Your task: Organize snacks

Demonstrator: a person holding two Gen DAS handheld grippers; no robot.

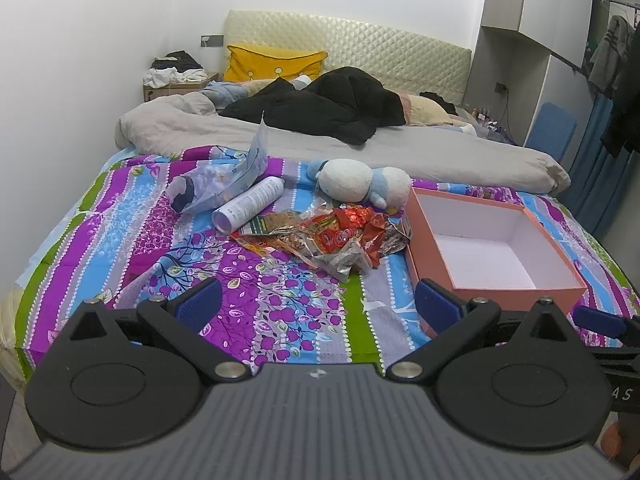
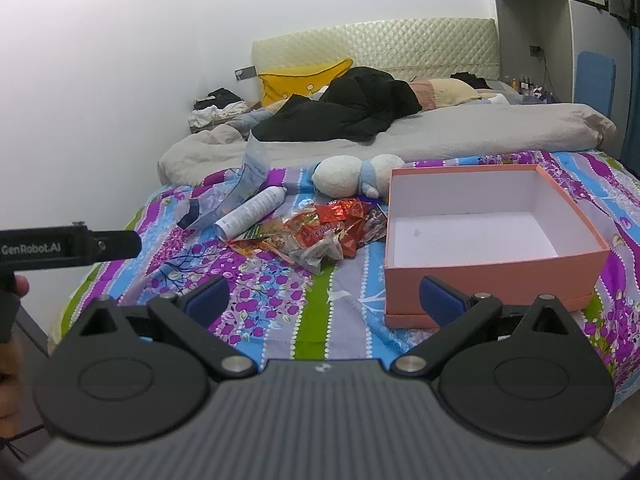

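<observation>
A heap of red and clear snack packets (image 1: 340,236) (image 2: 324,232) lies mid-bed on the patterned sheet. To its right stands an empty pink box (image 1: 436,252) (image 2: 492,264) with a white inside. My left gripper (image 1: 318,304) hangs open over the sheet's near edge, short of the packets, with nothing between its blue pads. My right gripper (image 2: 324,300) is open too, its right finger (image 2: 442,300) in front of the box's near wall. The left gripper's body (image 2: 68,248) shows at the left edge of the right wrist view.
A white spray can (image 1: 248,204) (image 2: 252,212), a clear plastic bag (image 1: 224,184) and a plush toy (image 1: 360,180) (image 2: 352,176) lie behind the packets. Farther back are a grey duvet (image 1: 320,144), black clothes and a yellow pillow (image 1: 276,62). A wall runs along the left.
</observation>
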